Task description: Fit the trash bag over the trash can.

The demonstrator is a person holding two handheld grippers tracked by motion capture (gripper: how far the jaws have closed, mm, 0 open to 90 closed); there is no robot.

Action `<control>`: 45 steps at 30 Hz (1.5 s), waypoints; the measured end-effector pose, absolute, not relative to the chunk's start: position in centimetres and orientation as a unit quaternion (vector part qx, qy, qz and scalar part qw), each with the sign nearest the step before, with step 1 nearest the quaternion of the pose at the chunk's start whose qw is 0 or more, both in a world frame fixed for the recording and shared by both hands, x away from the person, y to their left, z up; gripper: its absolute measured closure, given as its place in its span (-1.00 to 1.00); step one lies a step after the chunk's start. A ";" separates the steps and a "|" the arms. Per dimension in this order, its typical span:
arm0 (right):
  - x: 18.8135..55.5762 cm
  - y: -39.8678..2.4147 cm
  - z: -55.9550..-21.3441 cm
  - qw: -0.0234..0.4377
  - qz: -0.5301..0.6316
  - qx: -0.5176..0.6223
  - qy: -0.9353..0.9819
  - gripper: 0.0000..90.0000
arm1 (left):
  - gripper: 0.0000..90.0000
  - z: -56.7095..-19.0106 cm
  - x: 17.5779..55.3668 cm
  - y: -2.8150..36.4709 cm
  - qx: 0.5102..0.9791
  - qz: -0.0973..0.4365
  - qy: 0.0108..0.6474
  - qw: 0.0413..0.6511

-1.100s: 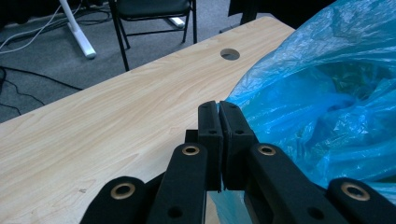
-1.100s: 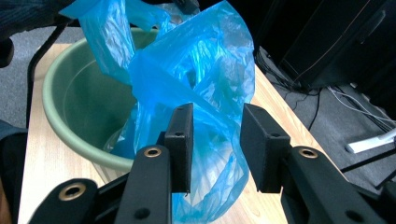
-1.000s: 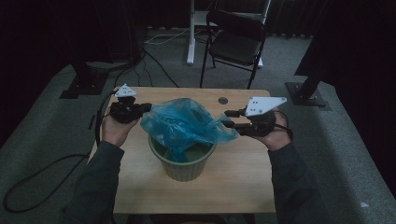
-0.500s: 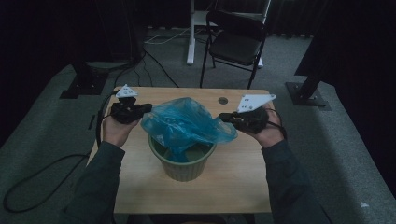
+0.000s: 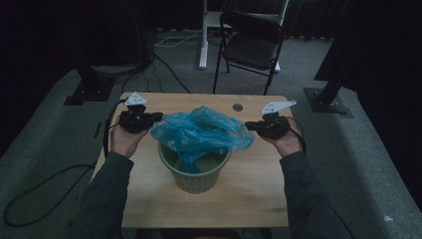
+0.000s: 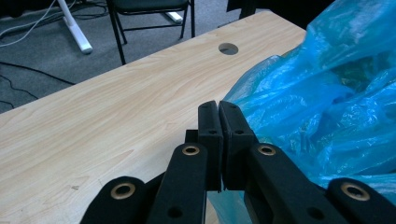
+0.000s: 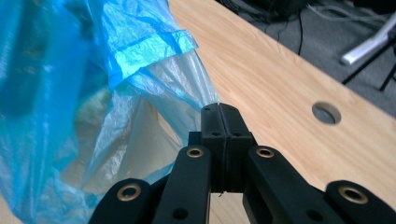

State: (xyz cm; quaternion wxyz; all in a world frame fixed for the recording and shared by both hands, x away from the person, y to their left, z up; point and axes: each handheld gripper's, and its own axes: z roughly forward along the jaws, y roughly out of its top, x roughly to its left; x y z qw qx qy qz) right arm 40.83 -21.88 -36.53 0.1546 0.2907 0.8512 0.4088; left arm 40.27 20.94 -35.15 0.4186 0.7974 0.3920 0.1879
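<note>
A crumpled blue plastic bag (image 5: 199,132) lies spread over the mouth of a green bin (image 5: 196,179) in the middle of the wooden table (image 5: 144,199). My left gripper (image 5: 158,117) is at the bag's left edge, its jaws pressed together with the blue film (image 6: 317,93) at their tips (image 6: 218,112). My right gripper (image 5: 249,126) is at the bag's right edge. Its jaws (image 7: 219,114) are shut on a thin corner of the bag (image 7: 51,93). The bag hangs stretched between the two grippers.
A round cable hole (image 5: 237,107) sits in the table near its far edge. A black folding chair (image 5: 251,45) and a white stand leg (image 5: 203,45) are behind the table. Cables run over the grey floor on the left.
My right gripper has moved in to the bag's right edge and dropped a little. The left hand has kept still.
</note>
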 end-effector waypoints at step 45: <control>40.3 -18.5 -31.1 0.154 0.466 0.197 0.849 0.35 | 0.93 -35.1 40.4 19.9 0.801 0.191 0.384 0.418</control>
